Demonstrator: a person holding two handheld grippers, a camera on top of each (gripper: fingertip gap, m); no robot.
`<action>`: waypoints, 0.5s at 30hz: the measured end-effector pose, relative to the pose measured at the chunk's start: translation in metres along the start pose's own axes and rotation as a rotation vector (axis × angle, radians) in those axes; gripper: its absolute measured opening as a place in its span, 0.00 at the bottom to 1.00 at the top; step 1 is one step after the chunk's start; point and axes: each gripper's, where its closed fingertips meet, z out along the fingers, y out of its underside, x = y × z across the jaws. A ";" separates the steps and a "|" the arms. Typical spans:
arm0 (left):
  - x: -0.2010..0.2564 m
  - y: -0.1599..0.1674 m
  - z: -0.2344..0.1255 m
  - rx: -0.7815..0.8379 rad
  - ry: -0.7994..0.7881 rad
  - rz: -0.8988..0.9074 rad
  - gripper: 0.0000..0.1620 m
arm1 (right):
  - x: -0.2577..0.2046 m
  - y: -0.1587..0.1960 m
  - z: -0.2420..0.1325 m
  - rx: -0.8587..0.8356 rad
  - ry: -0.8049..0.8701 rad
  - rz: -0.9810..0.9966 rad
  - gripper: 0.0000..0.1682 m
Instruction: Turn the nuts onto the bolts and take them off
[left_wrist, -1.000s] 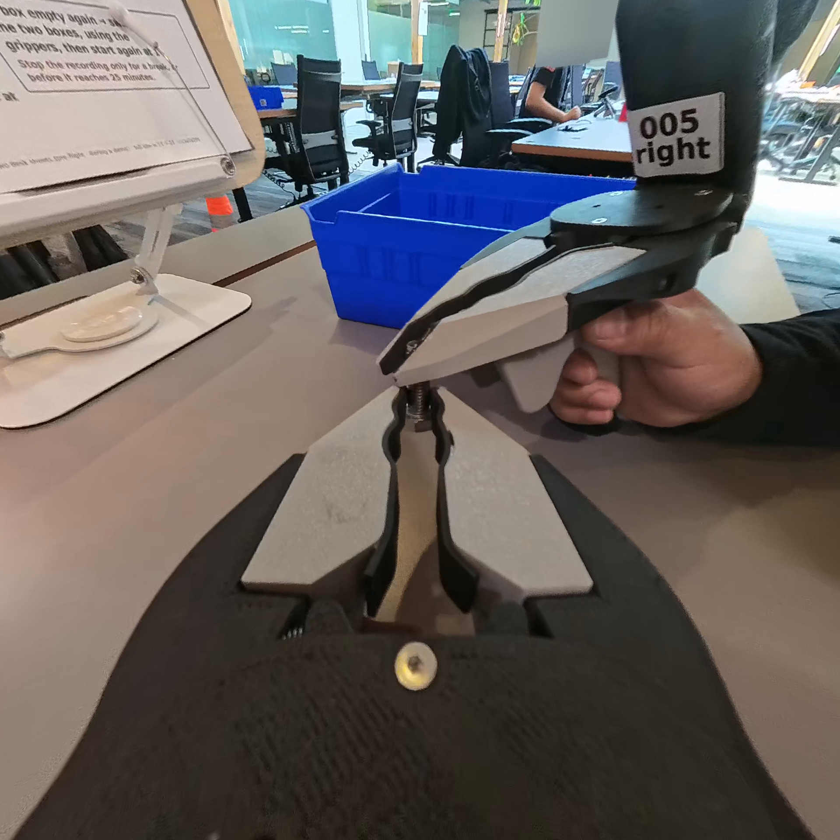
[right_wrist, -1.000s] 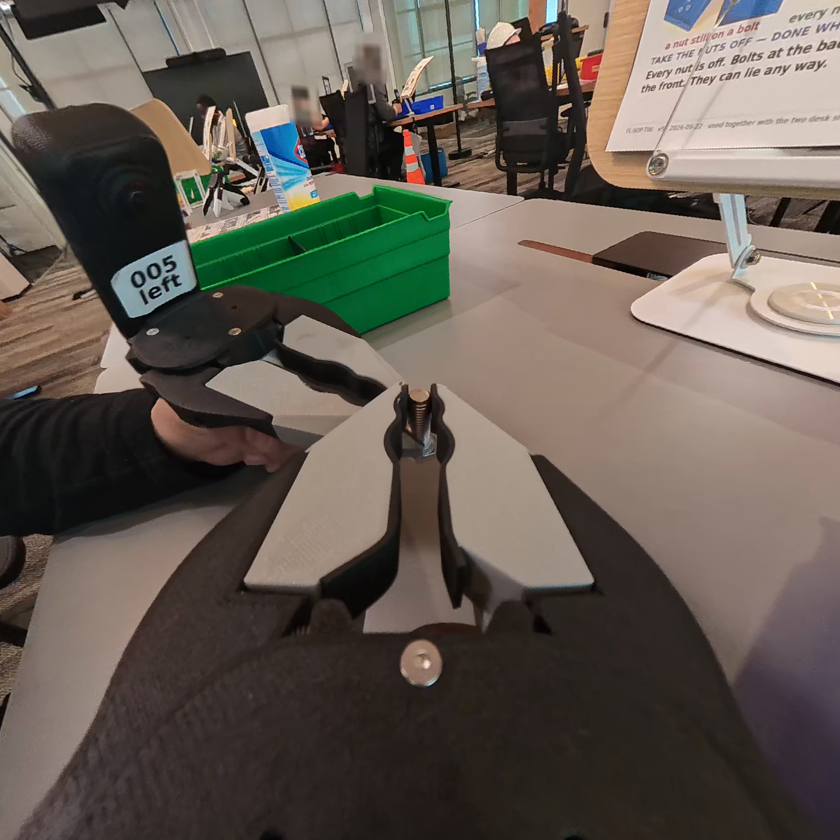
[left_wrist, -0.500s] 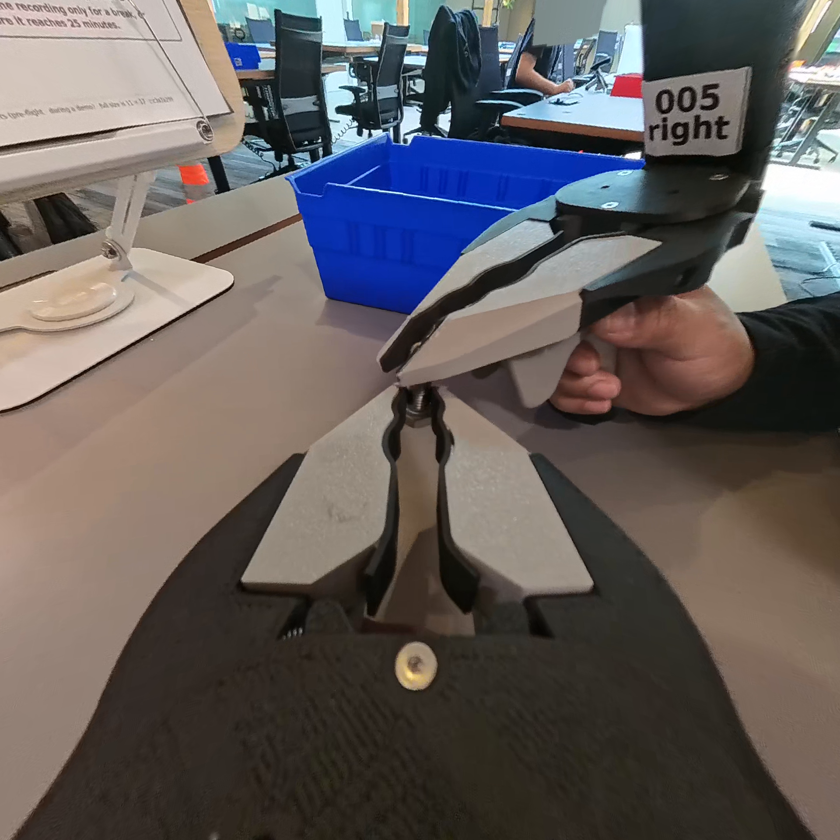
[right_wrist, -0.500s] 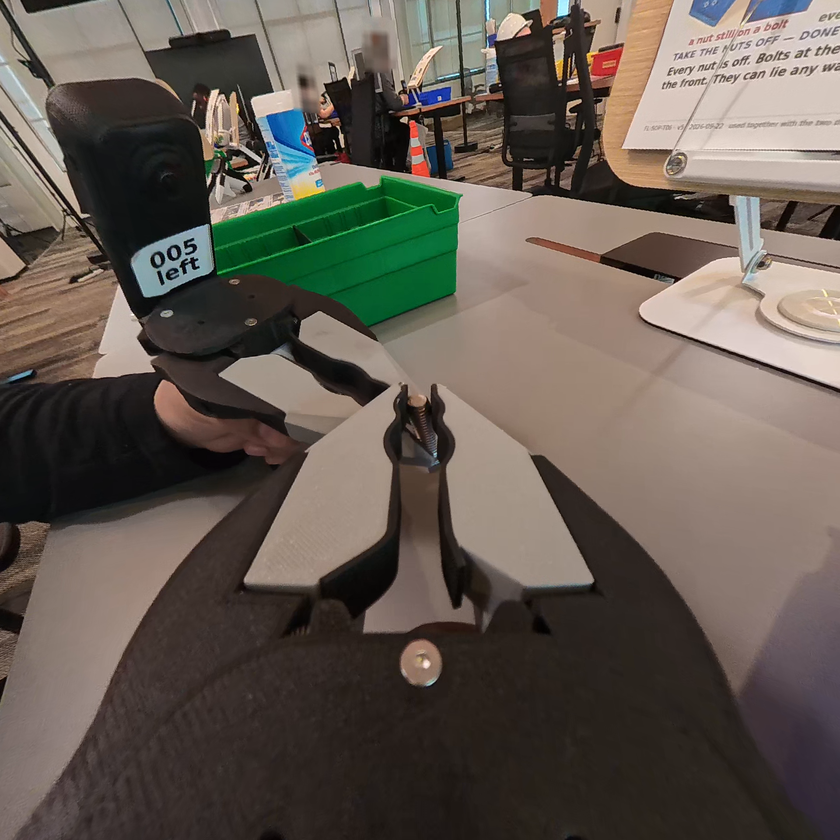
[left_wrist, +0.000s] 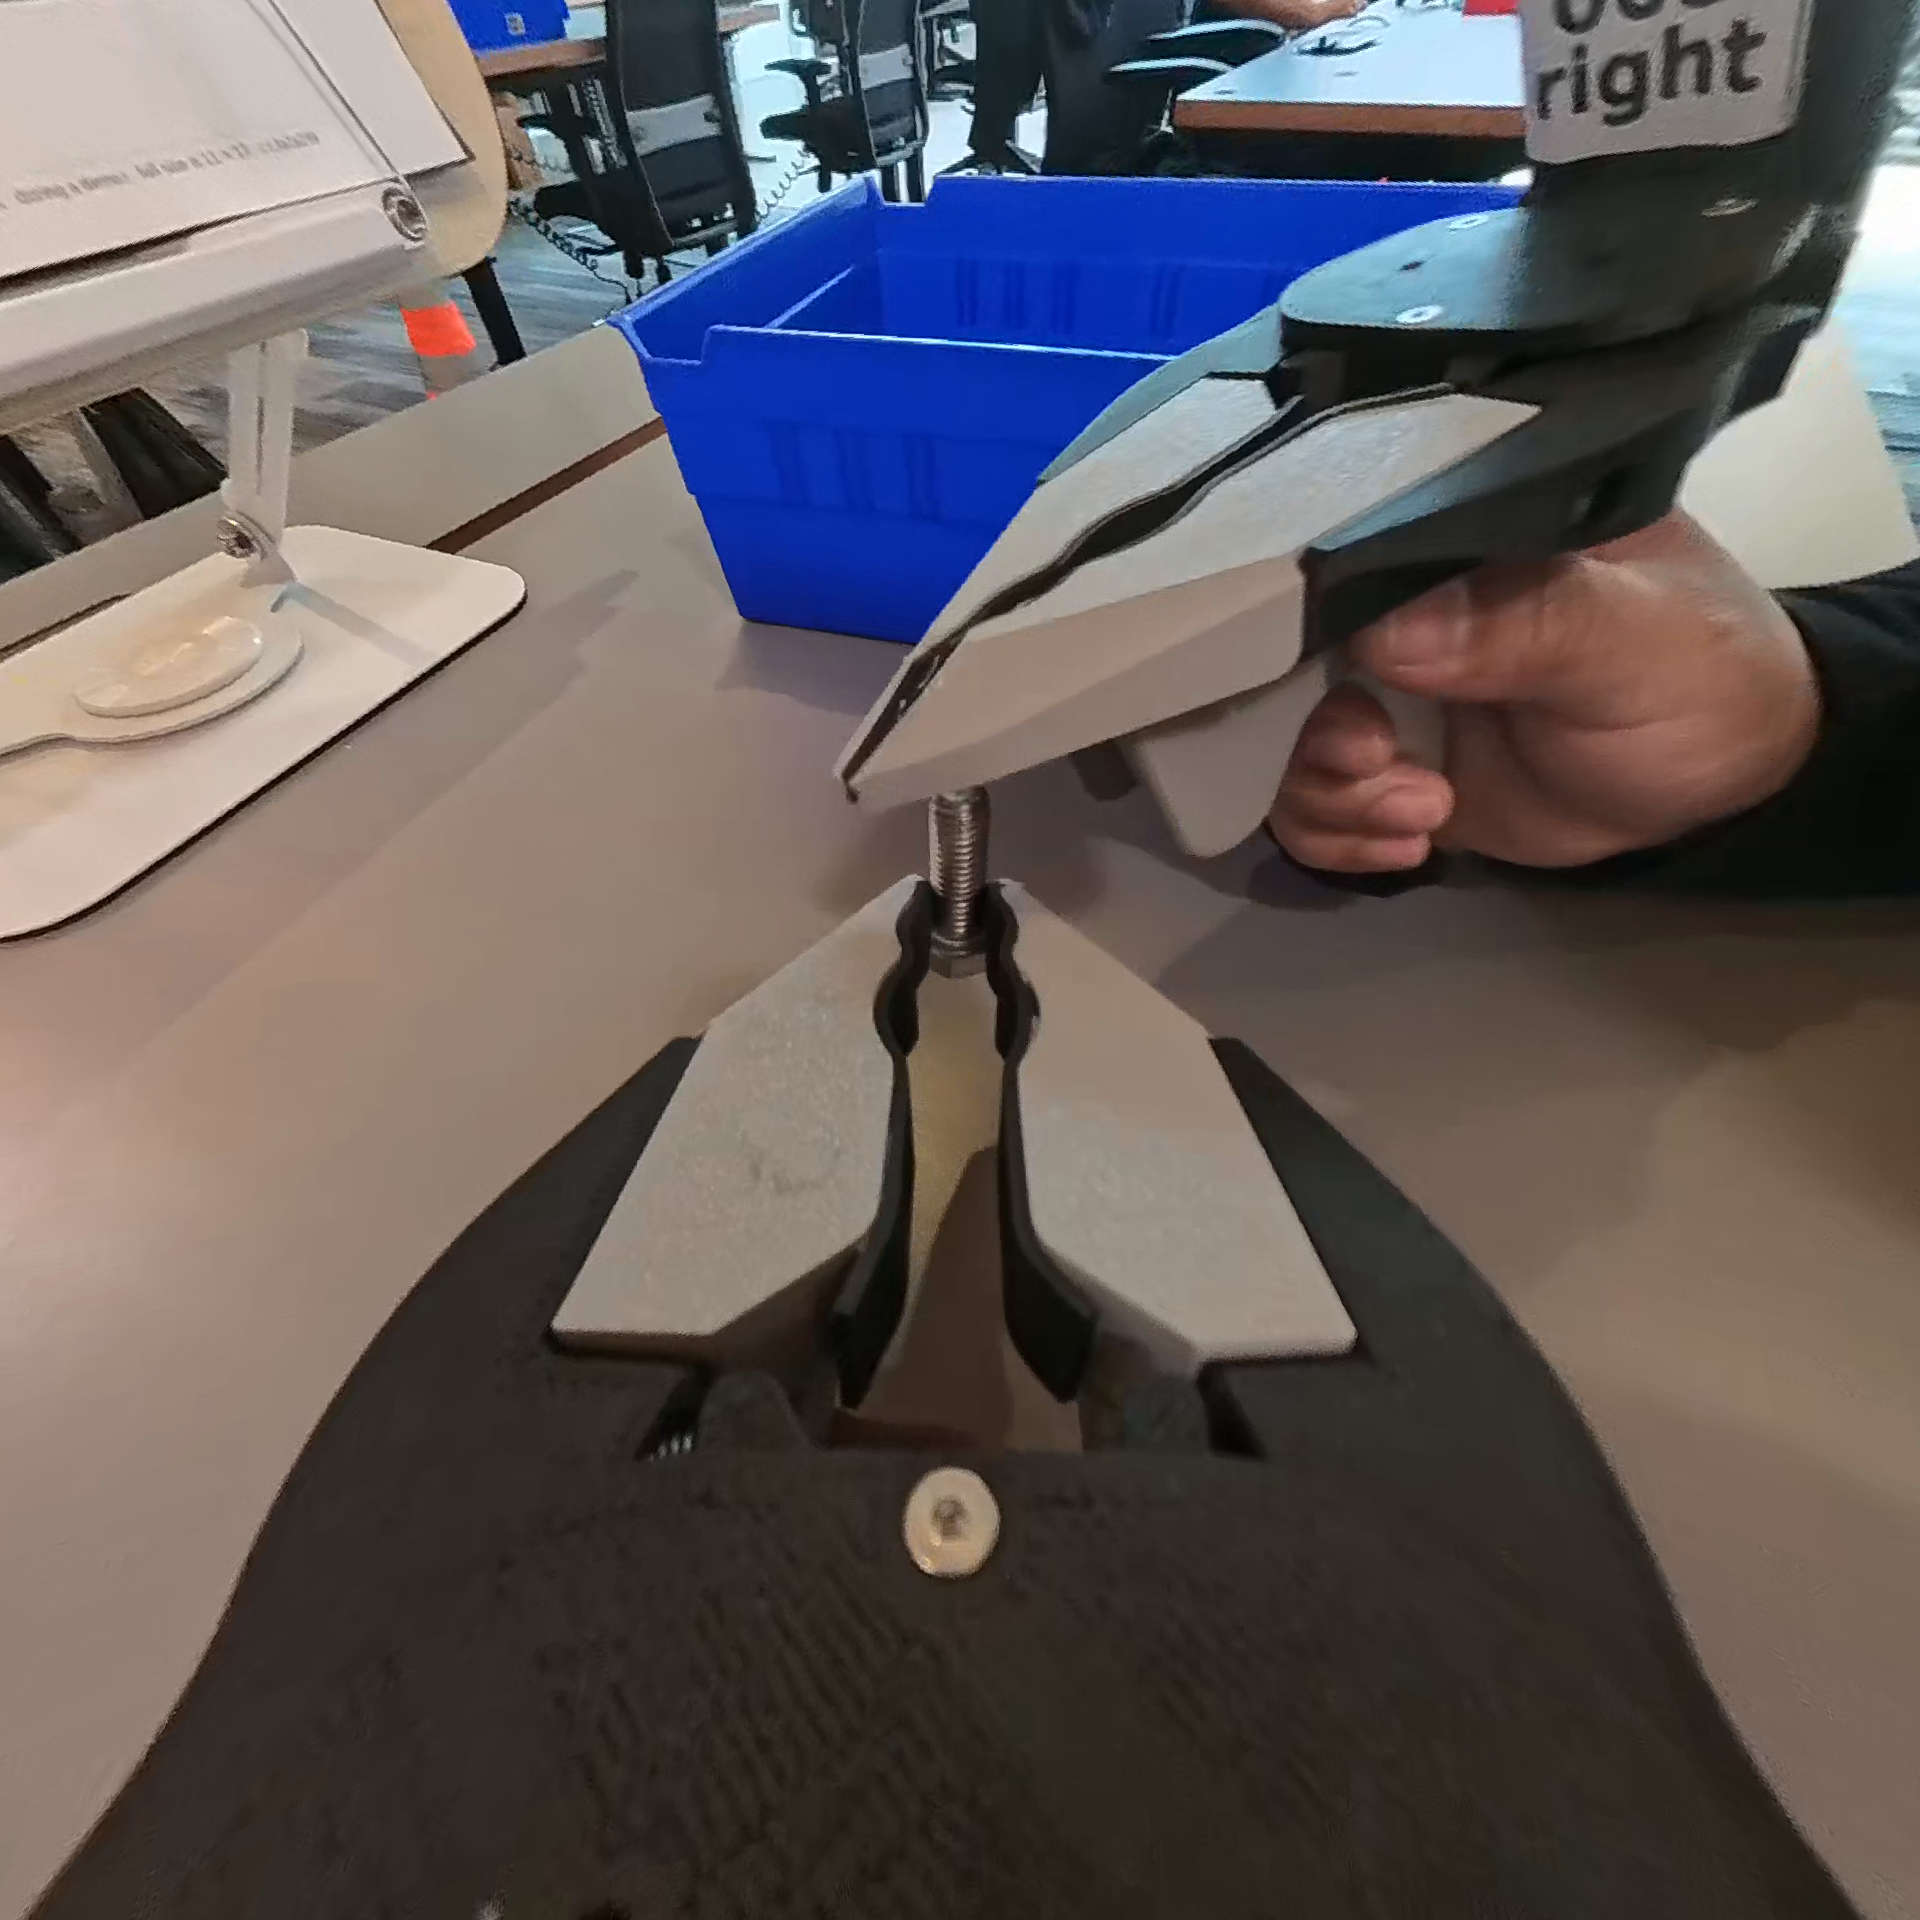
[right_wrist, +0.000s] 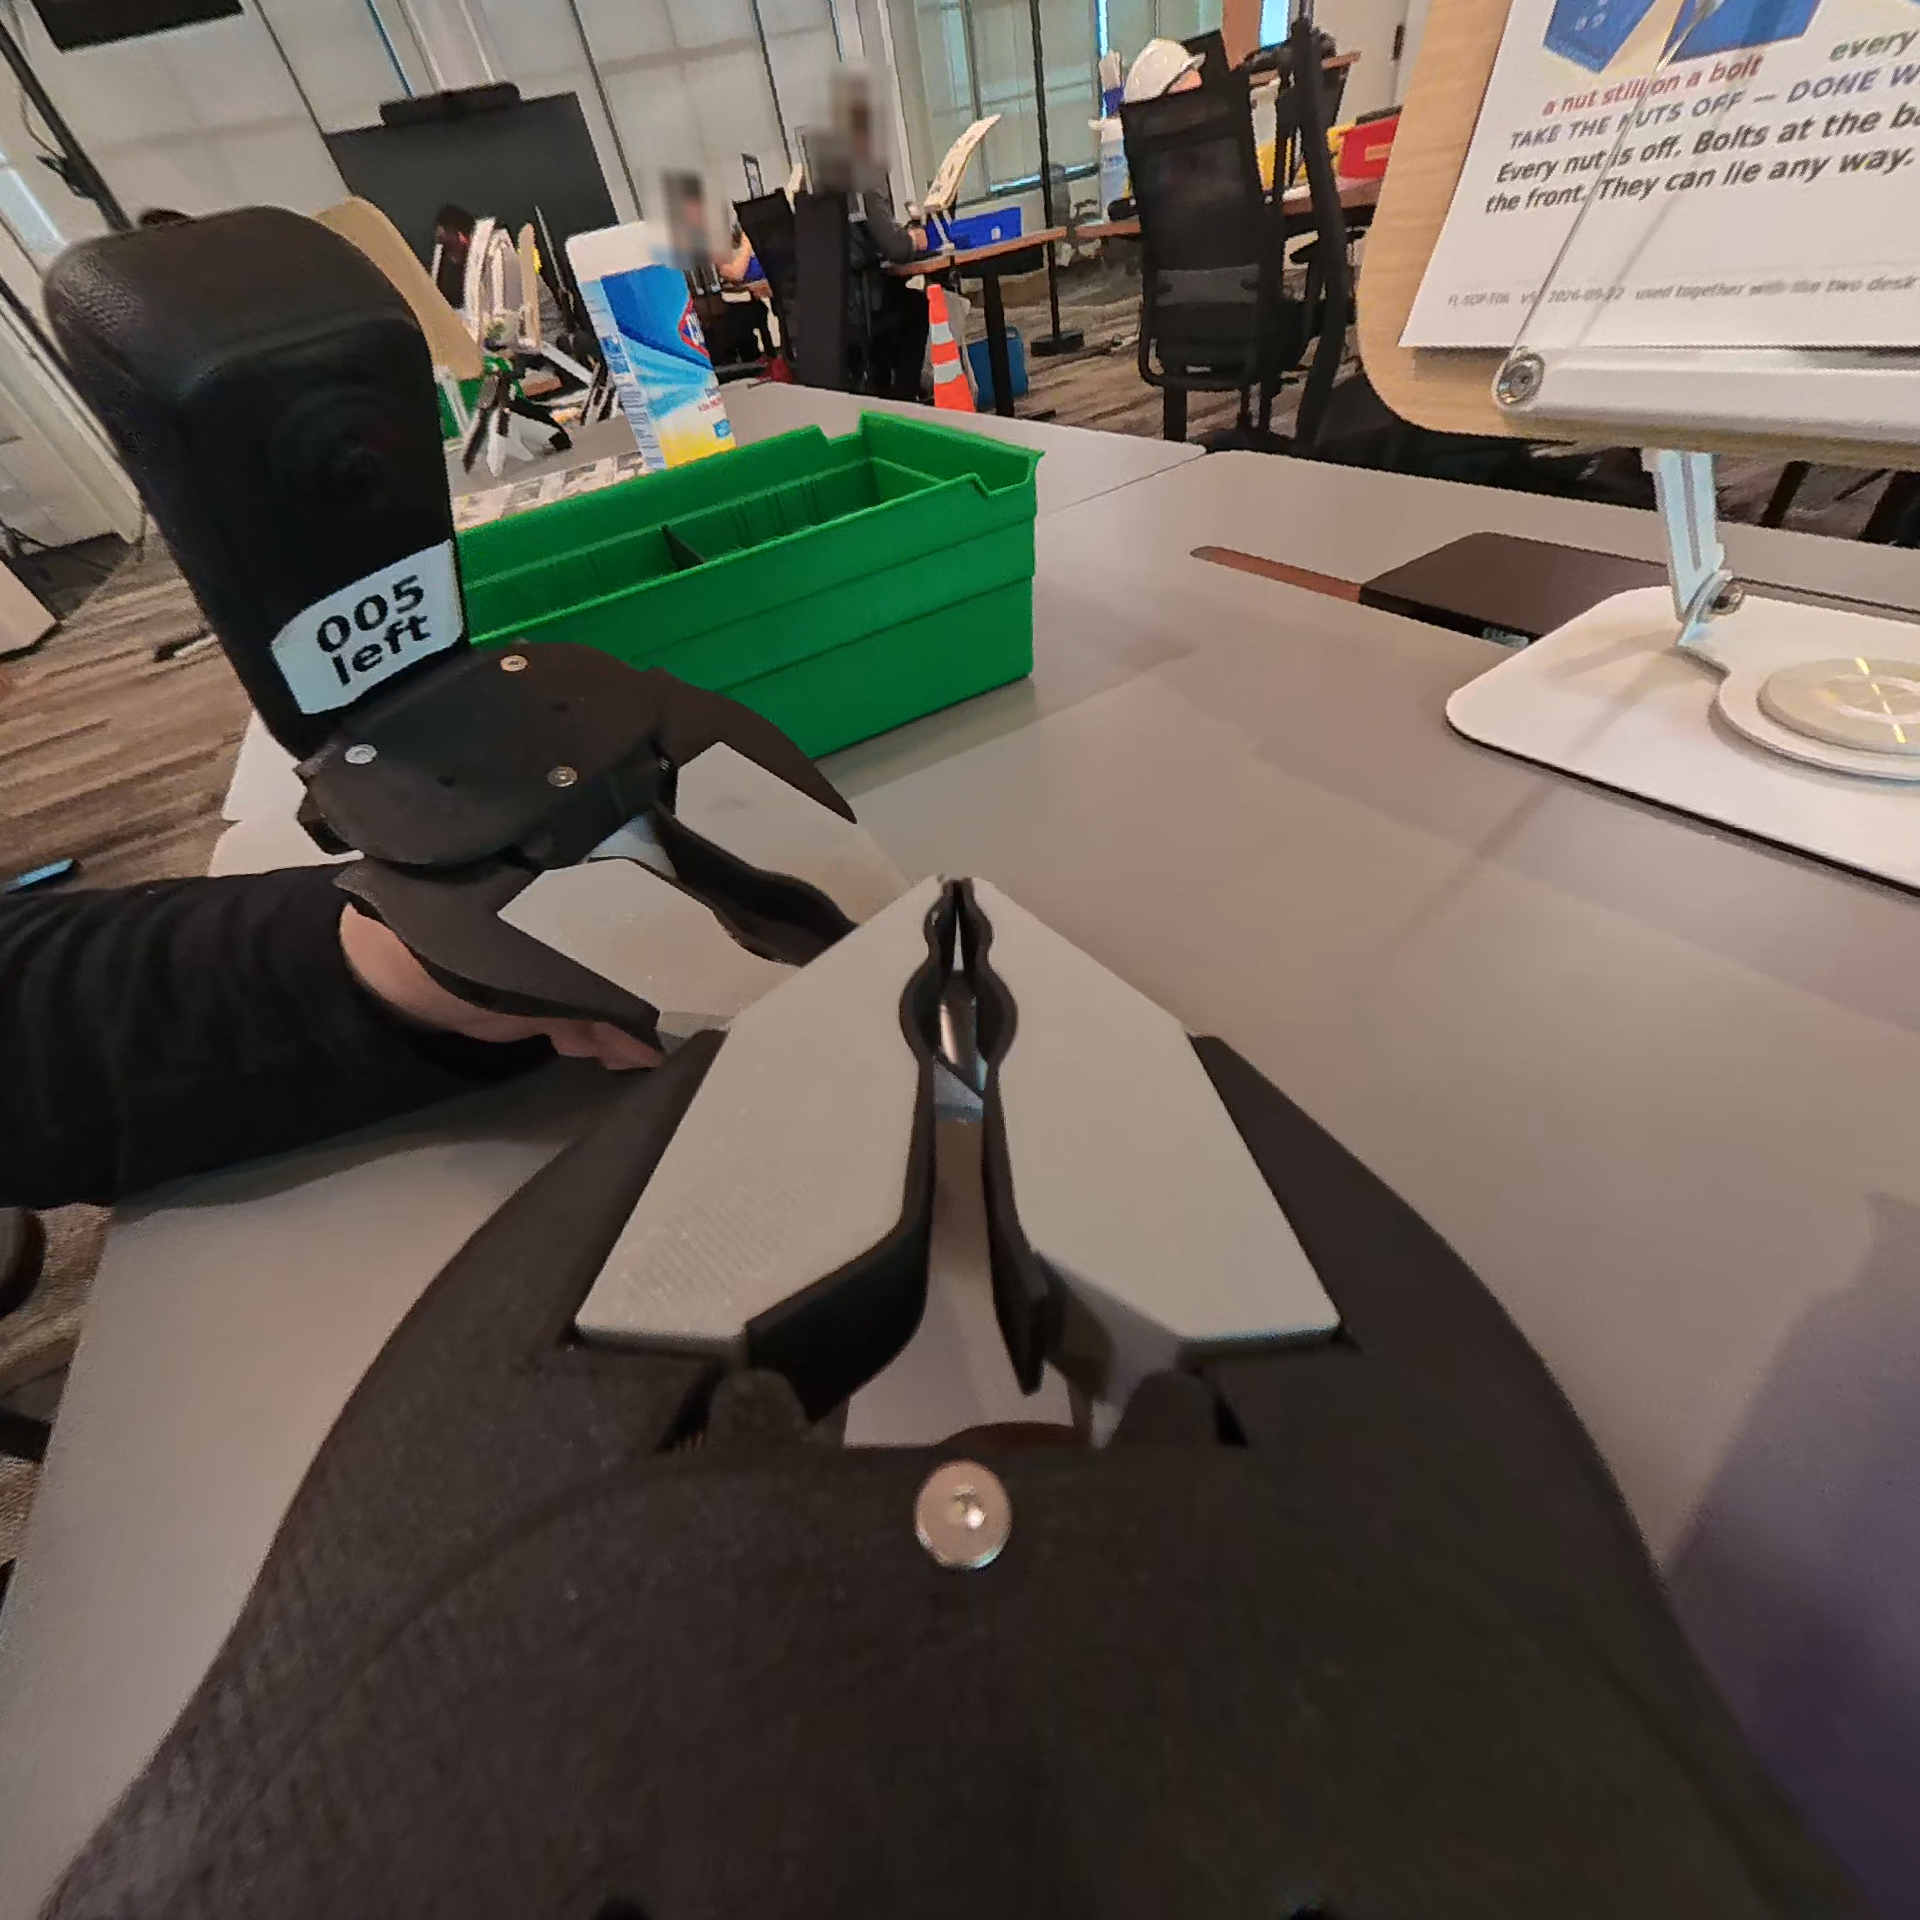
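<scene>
Fingers of the left gripper (left_wrist: 956, 940) pinch the bolt (left_wrist: 957, 871) at its head, threads standing upright, well in front of the blue bin (left_wrist: 935, 457). Directly above the bolt, the right gripper (left_wrist: 894, 743) has its fingers pressed together; no nut shows between them.

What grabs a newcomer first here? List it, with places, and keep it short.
The steel bolt stands upright at centre, its base and nut pinched in the left gripper, with the right gripper hanging just over its top. Behind them on the grey table sits a bright blue bin. In the right wrist view, a green bin stands behind the left gripper's black body.
</scene>
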 end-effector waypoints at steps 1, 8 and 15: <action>-0.002 -0.001 0.000 0.004 -0.012 -0.002 0.04 | 0.001 -0.001 -0.001 0.011 0.013 -0.007 0.00; -0.009 -0.005 -0.004 0.042 -0.032 -0.021 0.04 | 0.010 0.003 -0.002 -0.014 0.021 0.047 0.17; -0.011 -0.002 -0.002 0.018 -0.050 -0.024 0.05 | 0.006 0.013 0.004 -0.067 -0.008 0.065 0.04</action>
